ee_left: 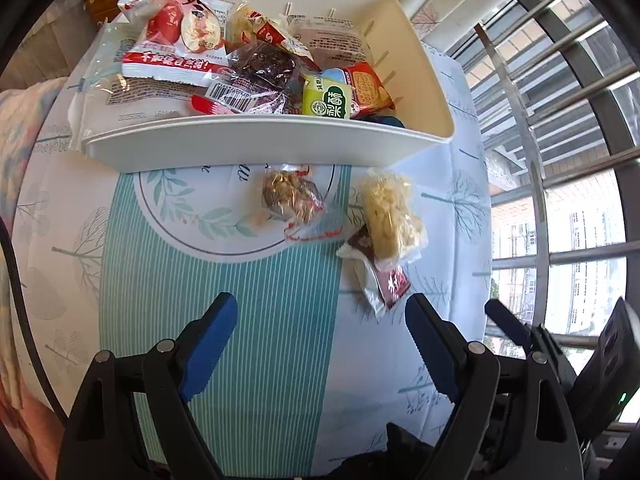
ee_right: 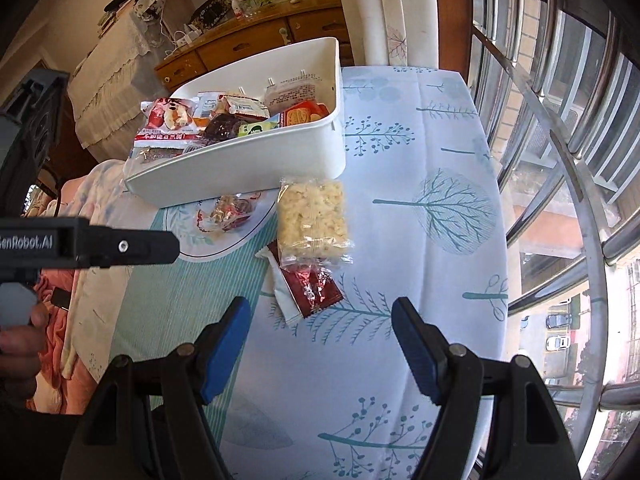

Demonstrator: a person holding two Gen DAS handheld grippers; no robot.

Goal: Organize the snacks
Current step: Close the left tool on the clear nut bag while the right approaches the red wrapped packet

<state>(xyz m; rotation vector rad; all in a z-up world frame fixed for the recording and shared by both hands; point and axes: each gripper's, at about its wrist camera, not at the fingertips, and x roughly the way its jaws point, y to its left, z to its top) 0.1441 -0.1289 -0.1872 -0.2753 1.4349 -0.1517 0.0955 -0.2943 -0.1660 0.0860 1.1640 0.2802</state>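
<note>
Below the left tool (ee_left: 320,340), whose jaws stand wide and hold nothing, three loose snacks lie on the desk (ee_left: 248,320) beside the white bin (ee_left: 260,140) heaped with packets. Seen from the right tool (ee_right: 320,344), also wide and holding nothing, the pale snack bar (ee_right: 312,220) overlaps the red packet (ee_right: 312,290), near the bin.

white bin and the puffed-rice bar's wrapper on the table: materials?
White bin: looks like moulded plastic, matte to satin; smooth one-piece walls, rounded rim, soft sheen. Puffed-rice bar's wrapper: thin clear plastic film, glossy; the pale bar shows through, glints and crinkles at the sealed ends.
</note>
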